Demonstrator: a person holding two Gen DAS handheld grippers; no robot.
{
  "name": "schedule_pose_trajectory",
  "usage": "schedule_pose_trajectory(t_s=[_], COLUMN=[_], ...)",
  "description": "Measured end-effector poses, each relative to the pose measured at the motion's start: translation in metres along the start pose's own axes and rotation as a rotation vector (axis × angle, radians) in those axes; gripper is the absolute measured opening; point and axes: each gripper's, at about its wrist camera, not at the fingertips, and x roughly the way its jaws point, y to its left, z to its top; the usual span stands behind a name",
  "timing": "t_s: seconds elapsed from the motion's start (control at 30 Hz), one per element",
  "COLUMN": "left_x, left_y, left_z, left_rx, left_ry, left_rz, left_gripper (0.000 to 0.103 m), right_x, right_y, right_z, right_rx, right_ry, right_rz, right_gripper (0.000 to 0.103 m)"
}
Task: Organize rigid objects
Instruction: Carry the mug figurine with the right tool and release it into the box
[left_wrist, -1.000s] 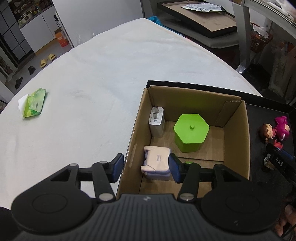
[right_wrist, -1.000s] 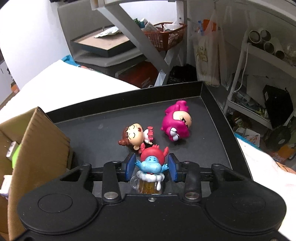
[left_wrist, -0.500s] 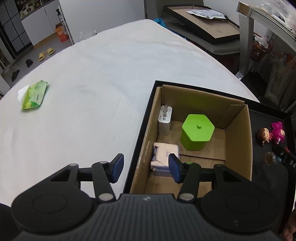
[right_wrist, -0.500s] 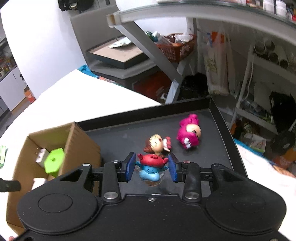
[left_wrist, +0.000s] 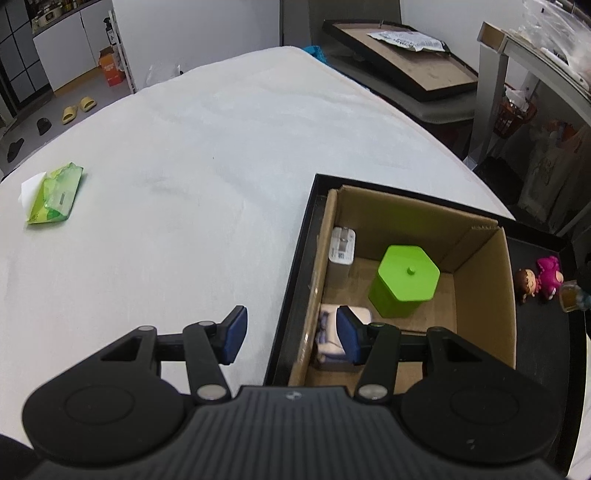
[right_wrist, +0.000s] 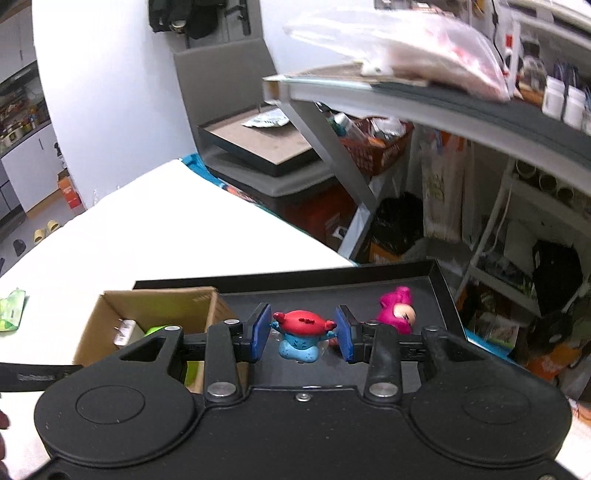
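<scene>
white table (left_wrist: 192, 177) — left claw (left_wrist: 291, 334) gaping, empty; right claw (right_wrist: 302, 334) clamps blue figurine (right_wrist: 300, 338) above black tray (right_wrist: 406, 275).

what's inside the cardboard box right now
The brown cardboard box holds a green hexagonal lidded container, a white wall charger standing at its left wall, and a white adapter partly hidden behind the left gripper.

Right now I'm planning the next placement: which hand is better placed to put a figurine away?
Right. The right tongs already clamp the blue figurine with the red cap above the black tray; the left tongs are open and empty.
</scene>
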Motion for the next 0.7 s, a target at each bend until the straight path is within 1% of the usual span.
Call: schedule_pose_trajectory(t_s=[0.07, 0.3, 0.37, 0.5, 0.57, 0.7], left_x=[0.003, 0.015, 0.018, 0.024, 0.026, 0.029], left_y=[0.005, 0.024, 0.028, 0.028, 0.030, 0.037], left_z=[-0.001, -0.005, -0.008, -0.012, -0.013, -0.014], left_rx=[-0.006, -0.064, -0.086, -0.083, -0.093, -0.117], left_ry=[-0.003, 0.023, 0.029, 0.047, 0.057, 0.065], left_rz=[-0.011, -0.072, -0.092, -0.128, -0.156, -0.182], left_gripper=[0.052, 0.052, 0.052, 0.052, 0.052, 0.052], right_x=[-0.005, -0.019, -0.020, -0.020, -0.020, -0.015], right_y=[0.007, 0.042, 0.051, 0.071, 0.082, 0.100], right_z=[0.004, 0.017, 0.020, 0.021, 0.021, 0.019], right_rx=[-0.018, -0.078, -0.089, -0.127, -0.148, -0.186], right_ry=[-0.008, -0.027, -0.025, -0.017, -0.013, 0.008], right_rz=[0.001, 0.012, 0.020, 0.035, 0.036, 0.033], right_gripper=[0.037, 0.037, 0.037, 0.037, 0.037, 0.037])
